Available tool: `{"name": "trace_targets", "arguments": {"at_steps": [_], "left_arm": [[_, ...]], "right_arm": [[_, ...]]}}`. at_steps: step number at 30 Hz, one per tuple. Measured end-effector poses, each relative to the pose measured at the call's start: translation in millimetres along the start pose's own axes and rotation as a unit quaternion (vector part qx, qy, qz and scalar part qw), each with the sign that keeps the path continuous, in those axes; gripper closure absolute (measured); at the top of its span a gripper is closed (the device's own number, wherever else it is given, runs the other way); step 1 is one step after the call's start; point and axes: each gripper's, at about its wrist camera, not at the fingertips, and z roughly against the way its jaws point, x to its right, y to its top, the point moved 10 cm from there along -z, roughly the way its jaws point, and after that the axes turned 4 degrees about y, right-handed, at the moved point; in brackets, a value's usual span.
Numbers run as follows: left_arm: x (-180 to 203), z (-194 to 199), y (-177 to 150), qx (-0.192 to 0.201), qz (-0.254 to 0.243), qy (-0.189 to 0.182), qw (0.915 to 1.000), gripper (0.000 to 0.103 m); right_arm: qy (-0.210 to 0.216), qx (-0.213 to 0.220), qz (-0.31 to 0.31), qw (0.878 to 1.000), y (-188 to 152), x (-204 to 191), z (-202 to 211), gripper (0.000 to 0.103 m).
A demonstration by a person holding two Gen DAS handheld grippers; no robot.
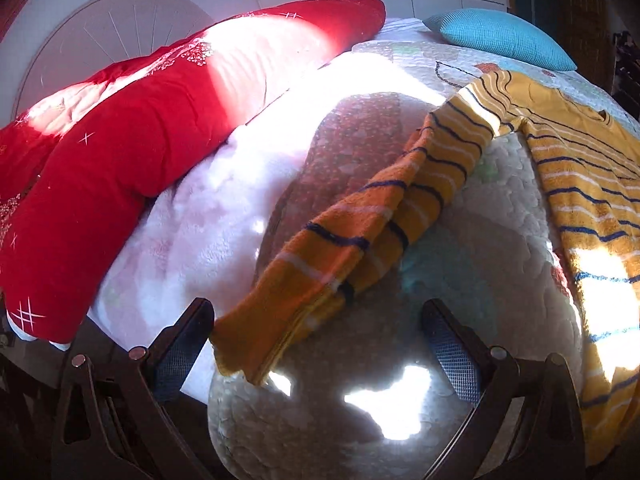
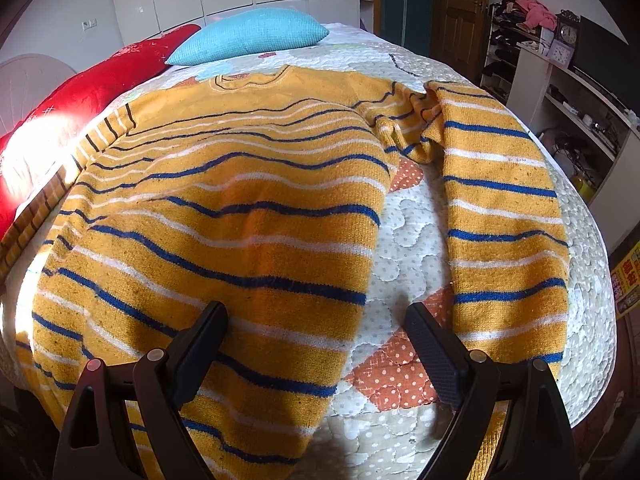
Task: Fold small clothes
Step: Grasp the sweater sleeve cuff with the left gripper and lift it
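A yellow sweater with blue and white stripes point(image 2: 224, 216) lies spread flat on the quilted bed point(image 2: 404, 232). In the left wrist view its left sleeve point(image 1: 360, 232) stretches toward my left gripper point(image 1: 320, 344), which is open; the sleeve cuff lies just beside its left finger. The sweater body point(image 1: 592, 184) is at the right there. In the right wrist view my right gripper point(image 2: 316, 344) is open above the sweater's lower right edge, between the body and the right sleeve point(image 2: 504, 208).
A red quilt point(image 1: 132, 140) and a white fleece blanket point(image 1: 216, 216) lie along the left of the bed. A teal pillow point(image 2: 252, 34) sits at the head. Shelves with clutter point(image 2: 560, 80) and a door stand to the right.
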Motion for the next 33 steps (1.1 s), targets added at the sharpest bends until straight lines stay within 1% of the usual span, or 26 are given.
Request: {"name": "trace_targets", "arguments": {"at_steps": [2, 4, 6, 8, 10, 13, 14, 15, 16, 17, 18, 21, 23, 25, 28, 30, 33], "left_arm": [[-6.2, 5.0, 11.6, 0.016, 0.012, -0.014, 0.9997, 0.0], [-13.4, 7.4, 20.2, 0.028, 0.03, -0.037, 0.9985, 0.0], [-18.0, 4.5, 25.4, 0.034, 0.037, -0.06, 0.9969, 0.0], [-13.6, -4.5, 26.4, 0.032, 0.019, -0.08, 0.9961, 0.0], [0.2, -10.6, 21.0, 0.021, -0.019, -0.098, 0.9948, 0.0], [23.5, -12.1, 9.8, 0.003, -0.061, -0.151, 0.9867, 0.001], [26.7, -14.2, 6.0, -0.004, -0.069, -0.157, 0.9853, 0.006], [27.7, -16.8, 4.4, -0.012, -0.072, -0.161, 0.9843, 0.032], [27.8, -18.5, 3.5, -0.024, -0.062, -0.182, 0.9811, 0.058], [22.7, -20.6, 6.7, -0.033, -0.039, -0.195, 0.9794, 0.07], [15.5, -22.0, 11.3, -0.041, -0.017, -0.201, 0.9785, 0.09], [-2.1, -15.4, 31.4, -0.045, 0.038, -0.218, 0.9741, 0.091], [-0.5, 0.7, 46.1, -0.038, 0.05, -0.24, 0.9687, 0.091], [13.0, 23.7, 62.4, -0.03, 0.055, -0.273, 0.9601, 0.091], [56.0, 63.1, 91.4, -0.018, 0.049, -0.332, 0.9418, 0.091], [99.2, 90.4, 109.8, -0.011, 0.032, -0.37, 0.9282, 0.091], [181.0, 125.0, 135.8, -0.013, -0.002, -0.427, 0.9043, 0.091]], "right_arm": [[-0.005, 0.004, 0.005, 1.0, 2.1, -1.5, 4.6, 0.01], [-0.008, 0.014, 0.01, 1.0, 5.4, -3.9, 10.6, 0.01], [-0.013, 0.02, 0.016, 1.0, 8.0, -6.1, 14.6, 0.01], [-0.015, 0.02, 0.02, 0.999, 9.3, -10.4, 13.5, 0.01], [-0.015, 0.013, 0.023, 1.0, 8.4, -15.0, 10.0, 0.01], [-0.015, 0.006, 0.03, 0.999, 6.5, -22.4, 7.2, 0.01], [-0.015, 0.006, 0.034, 0.999, 6.0, -24.9, 7.5, 0.01], [-0.017, 0.007, 0.038, 0.999, 6.9, -26.9, 7.8, 0.01], [-0.017, 0.009, 0.042, 0.999, 8.2, -28.8, 8.5, 0.01], [-0.016, 0.012, 0.044, 0.999, 10.2, -31.0, 9.3, 0.01], [-0.015, 0.016, 0.046, 0.999, 12.6, -32.5, 10.0, 0.01], [-0.002, 0.029, 0.041, 0.999, 18.4, -35.4, 13.2, 0.01], [0.008, 0.037, 0.039, 0.998, 20.7, -37.8, 14.7, 0.01], [0.019, 0.046, 0.039, 0.998, 21.5, -39.0, 17.5, 0.01], [0.03, 0.063, 0.034, 0.997, 23.4, -34.4, 25.1, 0.01], [0.035, 0.075, 0.019, 0.996, 26.4, -24.5, 33.0, 0.01], [0.035, 0.094, -0.011, 0.995, 30.7, -1.5, 46.7, 0.01]]}}
